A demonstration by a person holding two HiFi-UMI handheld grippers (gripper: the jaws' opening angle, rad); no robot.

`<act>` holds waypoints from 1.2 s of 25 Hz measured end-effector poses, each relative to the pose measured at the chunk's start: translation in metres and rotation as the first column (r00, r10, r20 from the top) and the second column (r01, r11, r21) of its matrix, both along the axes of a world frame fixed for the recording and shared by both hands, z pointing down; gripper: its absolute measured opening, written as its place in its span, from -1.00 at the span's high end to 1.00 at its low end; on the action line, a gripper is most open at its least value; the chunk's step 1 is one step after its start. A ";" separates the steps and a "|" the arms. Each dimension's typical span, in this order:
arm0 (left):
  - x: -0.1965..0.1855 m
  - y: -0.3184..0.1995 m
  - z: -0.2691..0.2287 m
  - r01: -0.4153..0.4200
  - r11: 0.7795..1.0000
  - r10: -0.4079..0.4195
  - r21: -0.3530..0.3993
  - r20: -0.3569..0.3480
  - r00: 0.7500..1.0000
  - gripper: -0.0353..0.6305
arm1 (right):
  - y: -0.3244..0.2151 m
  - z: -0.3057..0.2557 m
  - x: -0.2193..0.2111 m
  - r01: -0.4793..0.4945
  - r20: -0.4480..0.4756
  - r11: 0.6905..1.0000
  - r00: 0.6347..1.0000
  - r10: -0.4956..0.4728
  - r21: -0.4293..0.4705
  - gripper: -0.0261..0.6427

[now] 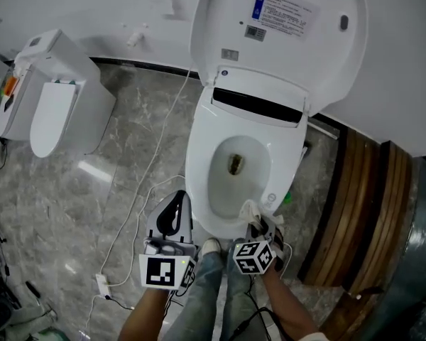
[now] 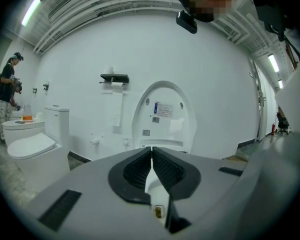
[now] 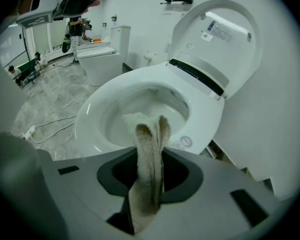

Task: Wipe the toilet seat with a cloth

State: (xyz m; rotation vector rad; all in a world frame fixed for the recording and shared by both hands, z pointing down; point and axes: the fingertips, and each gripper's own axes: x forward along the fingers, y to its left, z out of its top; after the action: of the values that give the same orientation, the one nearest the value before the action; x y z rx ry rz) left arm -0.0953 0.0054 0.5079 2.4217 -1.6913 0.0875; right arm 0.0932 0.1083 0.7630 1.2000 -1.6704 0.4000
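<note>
The right gripper (image 1: pixel 261 226) is clamped on a folded beige terry cloth (image 3: pixel 149 149), which hangs at about 5 o'clock of the white oval plastic toilet seat (image 1: pixel 199 169), over its near rim; the left gripper (image 2: pixel 151 159) has its jaws closed on nothing, off at 7 o'clock; I judge the wiping barely begun, with most of the ring left; whether the cloth touches the seat is unclear, and no wiped streaks can be made out.
</note>
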 end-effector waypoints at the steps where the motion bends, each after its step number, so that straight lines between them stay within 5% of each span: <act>1: -0.004 0.002 -0.001 0.004 1.000 -0.004 0.001 -0.001 1.000 0.84 | 0.004 0.000 -0.005 -0.015 0.001 1.000 1.000 0.015 0.002 0.62; 20: -0.075 0.038 0.004 0.107 0.994 -0.107 -0.002 -0.022 0.994 0.84 | 0.037 0.003 -0.074 -0.248 0.036 0.969 0.968 0.248 -0.013 0.62; 30: -0.118 0.049 0.011 0.168 0.986 -0.169 -0.018 -0.027 0.985 0.84 | 0.025 0.001 -0.135 -0.120 0.031 0.993 0.992 0.120 -0.010 0.62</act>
State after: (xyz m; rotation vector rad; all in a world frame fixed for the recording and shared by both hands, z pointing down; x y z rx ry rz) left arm -0.2133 0.0541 0.5189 2.2467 -1.8669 0.0419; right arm -0.0414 0.1335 0.7636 1.2982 -1.6263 0.5018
